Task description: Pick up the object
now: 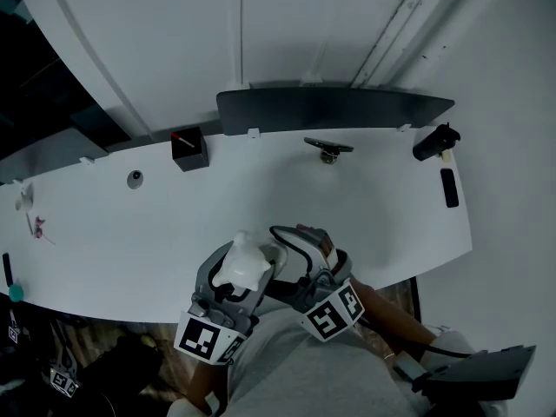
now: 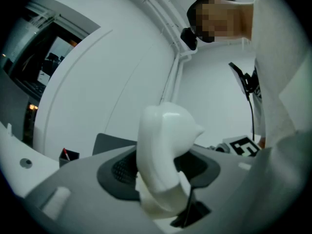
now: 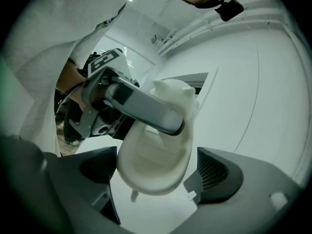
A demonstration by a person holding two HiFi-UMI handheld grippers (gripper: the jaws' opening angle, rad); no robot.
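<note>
Left jaws pinch glossy, rounded white object [image 2: 163,155].

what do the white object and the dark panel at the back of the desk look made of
White object: likely moulded plastic, smooth and slightly glossy, with soft highlights and a thin hollow shell.
Dark panel: flat, matte grey sheet, no glare; plastic or coated board, can't tell.

Curved white worktop [image 1: 373,207] spanning the dim room, white panelled wall [image 1: 287,24] rising behind it, dark grey panel [image 1: 334,107] standing along its rear edge, brown floor [image 1: 95,341] showing below.
</note>
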